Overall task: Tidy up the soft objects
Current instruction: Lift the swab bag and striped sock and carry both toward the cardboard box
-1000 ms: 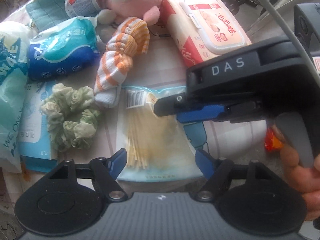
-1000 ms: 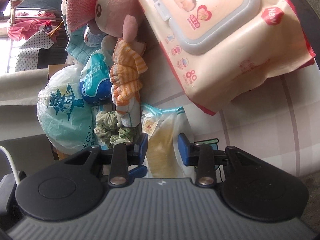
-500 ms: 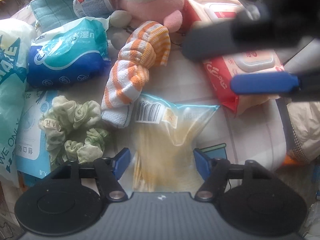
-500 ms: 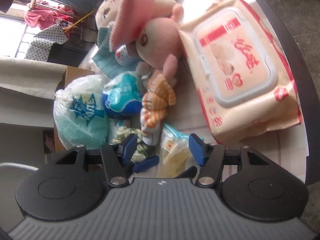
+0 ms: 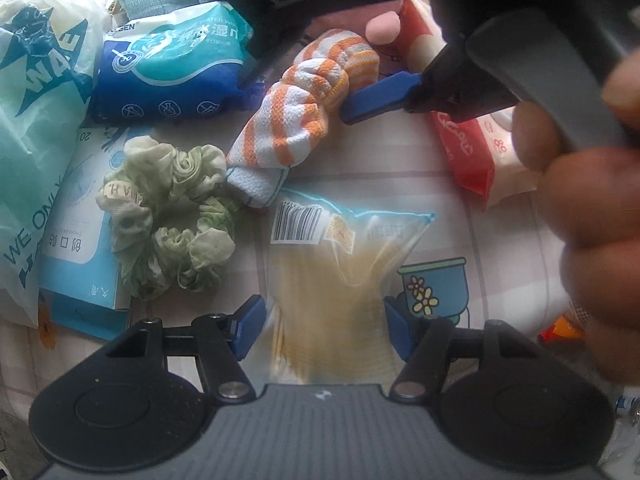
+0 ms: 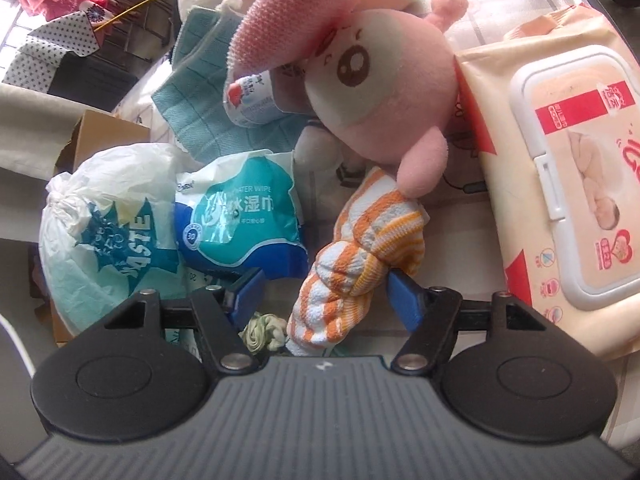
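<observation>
Right tongs (image 6: 322,296): repositioned since a second ago from over the clear bag (image 5: 340,280) to the orange-striped cloth (image 6: 360,264), lower centre of the right view. The jaws are being closed around the cloth, one pad touching its right side, the other apart.

Left tongs (image 5: 324,326): being held open over the clear bag at lower centre, bag between the jaws, not pressed.

Green scrunchie (image 5: 168,216): left of the bag on the bench (image 5: 380,168).
</observation>
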